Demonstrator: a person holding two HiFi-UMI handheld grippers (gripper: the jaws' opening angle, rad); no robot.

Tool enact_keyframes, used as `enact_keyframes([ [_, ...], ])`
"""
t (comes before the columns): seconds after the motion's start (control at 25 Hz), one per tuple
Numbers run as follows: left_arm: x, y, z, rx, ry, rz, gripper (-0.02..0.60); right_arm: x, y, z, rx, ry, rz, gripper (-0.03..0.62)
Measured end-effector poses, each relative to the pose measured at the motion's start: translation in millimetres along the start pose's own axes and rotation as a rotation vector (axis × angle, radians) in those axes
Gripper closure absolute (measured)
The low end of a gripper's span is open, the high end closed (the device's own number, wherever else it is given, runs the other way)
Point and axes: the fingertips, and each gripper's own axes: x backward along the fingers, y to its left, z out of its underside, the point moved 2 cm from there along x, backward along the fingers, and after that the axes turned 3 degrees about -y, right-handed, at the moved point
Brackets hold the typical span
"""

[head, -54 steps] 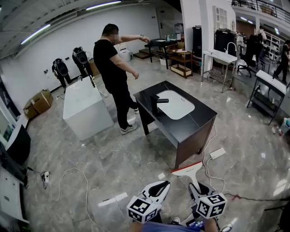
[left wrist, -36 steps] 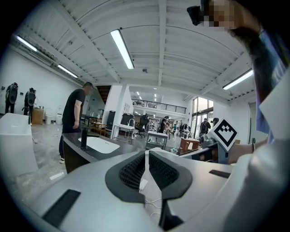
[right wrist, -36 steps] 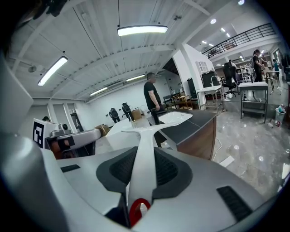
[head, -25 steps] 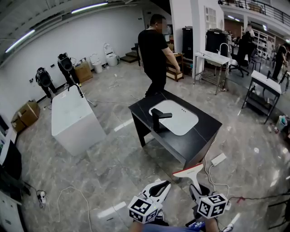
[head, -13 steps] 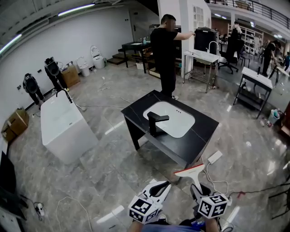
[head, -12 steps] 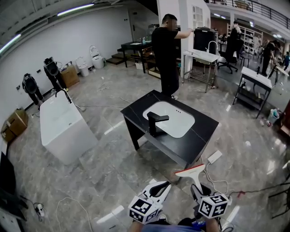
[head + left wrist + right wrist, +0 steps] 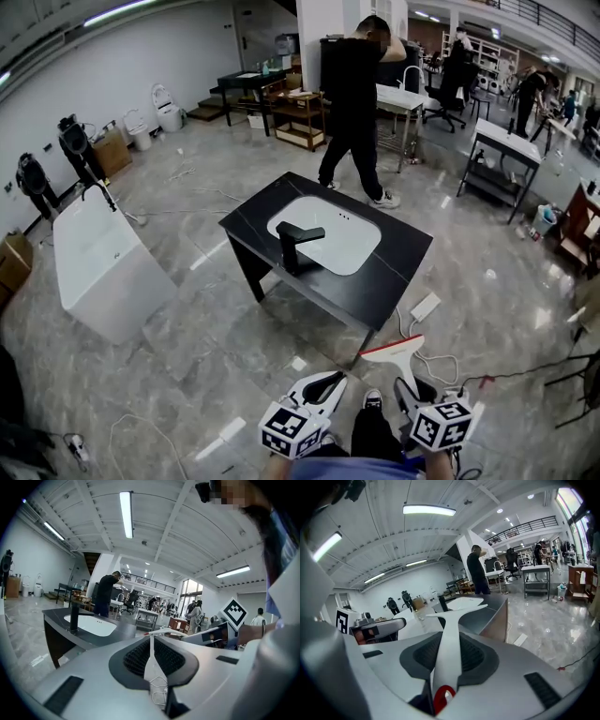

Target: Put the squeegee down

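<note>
Your right gripper (image 7: 405, 386) is clamped on the squeegee (image 7: 394, 351), both pads pressing the white handle about midway along it. The handle runs straight out along the jaws, so its long axis is your pointing line. The blade sits crosswise at the far end and the red loop sits back at the butt, close to the camera. The relation that matters is blade to counter (image 7: 380, 281). From the head view the blade hangs over the floor, just short of the counter's near corner, and the sink (image 7: 323, 234) and tap (image 7: 292, 242) lie further on and to your left. In the right gripper view the blade lines up roughly with the counter's top edge, though I cannot tell how far above or below it the blade really sits. If the counter is where it goes, you will likely need to reach forward and a little left before you let go. The right hand is the nearer one and points slightly downward. Your left gripper (image 7: 151, 638) has its jaws together with nothing between them. It is held low beside the right, apart from the squeegee, and it has no part in this step.
</note>
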Motion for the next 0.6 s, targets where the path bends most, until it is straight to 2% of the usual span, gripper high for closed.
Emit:
enact_keyframes([
  [0.28, -29.4, 15.5, -4.4, 0.000, 0.013, 0.014, 0.545, -27.2, -27.0, -16.0, -0.018, 0.008, 0.011, 0.491],
  [0.6, -81.6, 63.0, -21.8, 0.005, 0.018, -0.078, 0.545, -84.0, -76.5, -65.0, -0.011, 0.008, -0.032, 0.491],
])
